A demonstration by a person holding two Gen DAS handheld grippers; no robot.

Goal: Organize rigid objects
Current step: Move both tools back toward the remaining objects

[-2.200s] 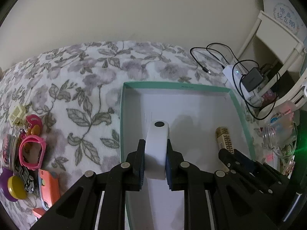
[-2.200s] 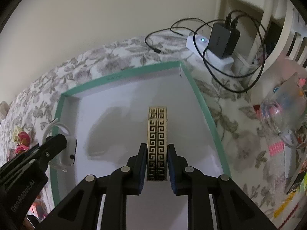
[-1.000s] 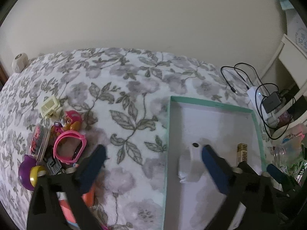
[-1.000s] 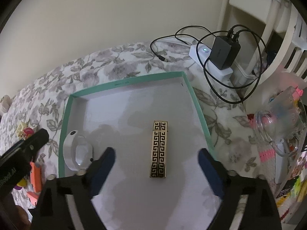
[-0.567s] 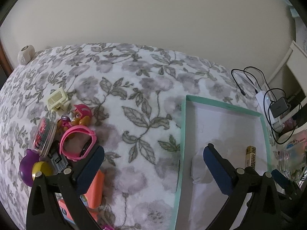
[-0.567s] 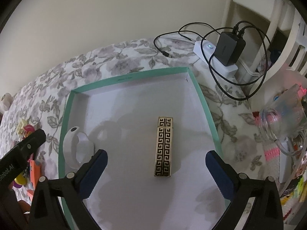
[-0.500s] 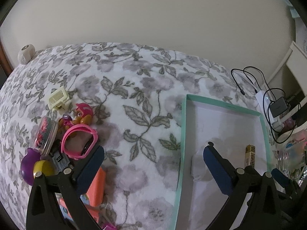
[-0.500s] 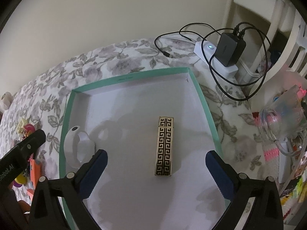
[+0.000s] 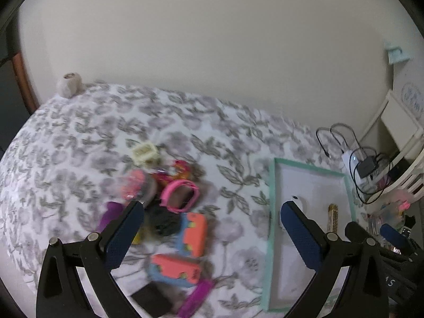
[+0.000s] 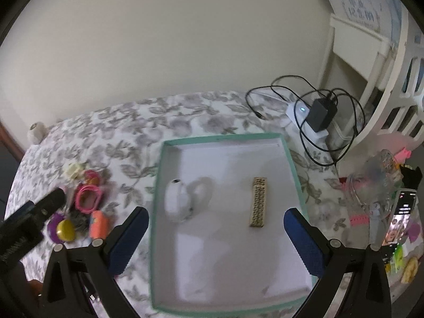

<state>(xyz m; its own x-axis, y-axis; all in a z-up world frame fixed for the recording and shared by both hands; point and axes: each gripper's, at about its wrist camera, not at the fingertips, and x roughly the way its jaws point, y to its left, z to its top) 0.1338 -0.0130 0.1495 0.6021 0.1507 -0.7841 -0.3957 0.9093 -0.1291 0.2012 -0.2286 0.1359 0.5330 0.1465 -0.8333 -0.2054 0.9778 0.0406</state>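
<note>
A teal-rimmed white box (image 10: pixel 290 159) lies on the floral bedspread. In it are a white watch (image 10: pixel 177 201) on the left and a gold patterned bar (image 10: pixel 258 202) on the right. My right gripper (image 10: pixel 216 234) is open and empty, raised above the box. My left gripper (image 9: pixel 212 226) is open and empty above a toy pile: a pink watch (image 9: pixel 180 194), two orange and blue blocks (image 9: pixel 193 234), a cream clip (image 9: pixel 144 152), a round tin (image 9: pixel 135 185). The box also shows in the left wrist view (image 9: pixel 271 212), at the right.
A white power strip with a black charger and cables (image 10: pixel 318 114) sits behind the box. A clear bag of trinkets (image 10: pixel 376 182) and a phone (image 10: pixel 400 214) lie to the right. A yarn ball (image 9: pixel 69 84) sits at the bed's far left corner.
Both grippers let go of the white watch and gold bar, opened wide and lifted. The left gripper has since swung left over the toy pile; the right pulled back higher.
</note>
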